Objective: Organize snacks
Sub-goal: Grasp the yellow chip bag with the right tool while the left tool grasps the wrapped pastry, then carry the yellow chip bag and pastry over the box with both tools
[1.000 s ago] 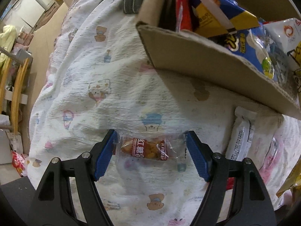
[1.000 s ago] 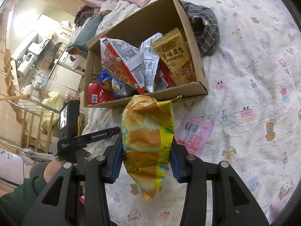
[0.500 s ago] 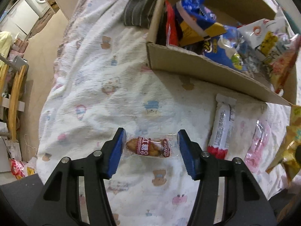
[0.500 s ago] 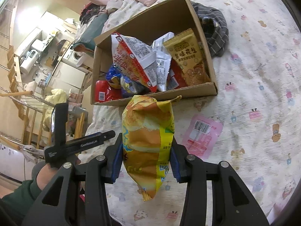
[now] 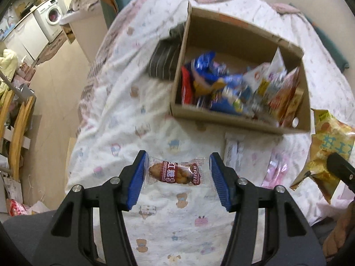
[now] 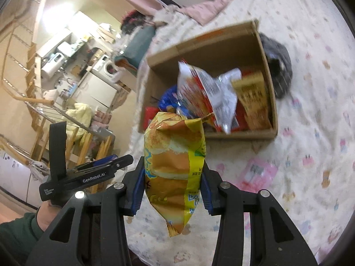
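Observation:
My left gripper (image 5: pixel 177 175) is shut on a small clear-wrapped brown snack with a red label (image 5: pixel 176 174), held high above the bed. My right gripper (image 6: pixel 172 177) is shut on a yellow chip bag (image 6: pixel 175 155), which also shows at the right edge of the left wrist view (image 5: pixel 328 153). A cardboard box (image 5: pixel 235 119) full of snack packets lies ahead on the patterned bedsheet; it also shows in the right wrist view (image 6: pixel 241 134). The left gripper appears at the left of the right wrist view (image 6: pixel 88 173).
A white packet (image 5: pixel 235 153) and a pink packet (image 5: pixel 275 168) lie on the sheet in front of the box; the pink one shows in the right wrist view (image 6: pixel 257 173). A dark striped cloth (image 5: pixel 164 59) lies beside the box. The bed edge drops to the floor at left.
Both grippers have risen and pulled back from the box, keeping their snacks. The box now looks smaller and farther, and its inside is visible from above.

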`<state>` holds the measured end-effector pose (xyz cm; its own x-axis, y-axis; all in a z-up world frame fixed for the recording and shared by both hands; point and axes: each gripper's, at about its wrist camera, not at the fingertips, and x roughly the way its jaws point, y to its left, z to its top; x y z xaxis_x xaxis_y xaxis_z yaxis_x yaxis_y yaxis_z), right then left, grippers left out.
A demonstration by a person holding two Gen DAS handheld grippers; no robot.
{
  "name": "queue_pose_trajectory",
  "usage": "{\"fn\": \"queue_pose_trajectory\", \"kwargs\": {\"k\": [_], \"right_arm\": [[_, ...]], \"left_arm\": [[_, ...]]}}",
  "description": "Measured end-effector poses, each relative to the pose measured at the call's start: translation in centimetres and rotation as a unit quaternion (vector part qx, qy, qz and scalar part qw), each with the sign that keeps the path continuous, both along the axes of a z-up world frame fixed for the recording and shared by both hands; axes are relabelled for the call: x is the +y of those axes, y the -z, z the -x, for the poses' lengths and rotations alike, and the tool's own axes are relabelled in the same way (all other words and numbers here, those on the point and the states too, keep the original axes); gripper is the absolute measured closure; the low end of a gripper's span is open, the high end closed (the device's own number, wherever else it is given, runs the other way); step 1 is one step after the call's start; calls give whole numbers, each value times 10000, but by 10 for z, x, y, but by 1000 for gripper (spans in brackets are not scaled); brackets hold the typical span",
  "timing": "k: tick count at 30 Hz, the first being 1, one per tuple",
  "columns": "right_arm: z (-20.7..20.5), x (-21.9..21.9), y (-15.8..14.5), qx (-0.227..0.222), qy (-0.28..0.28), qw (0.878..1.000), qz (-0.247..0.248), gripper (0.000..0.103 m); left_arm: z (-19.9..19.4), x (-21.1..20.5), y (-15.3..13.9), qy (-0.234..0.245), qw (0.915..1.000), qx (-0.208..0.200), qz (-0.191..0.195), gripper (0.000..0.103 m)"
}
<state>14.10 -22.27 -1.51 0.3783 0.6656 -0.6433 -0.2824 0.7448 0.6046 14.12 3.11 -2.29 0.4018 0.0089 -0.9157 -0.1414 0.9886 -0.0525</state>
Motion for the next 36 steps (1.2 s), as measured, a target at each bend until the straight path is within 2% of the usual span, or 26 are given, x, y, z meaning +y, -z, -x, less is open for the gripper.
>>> {"fn": "queue_pose_trajectory", "kwargs": {"k": [6,12,18,22,28,36], "right_arm": [[-18,-12,-21,-350,267,9989,-165,58],[-46,-31,-31,-513,616,9967,-152,58],[-72,-50,-29,-589,1175,9913,83,58],[-95,-60,-17,-404,1434,9888,42,58],[-121,-46,-1,-272,1335,9898,421,58],[-151,-1,33,199,710,9966,362,58]], "left_arm": [[-27,2,-21,105,9992,-364,-114,50],[-54,1,-26,271,9982,-498,-175,50],[-84,-5,-25,390,9971,-635,-178,50],[-103,-9,-20,431,9959,-783,-137,50],[-126,-18,-3,644,9945,-812,-163,50],[-140,-39,20,1078,9923,-595,-101,50]]}}
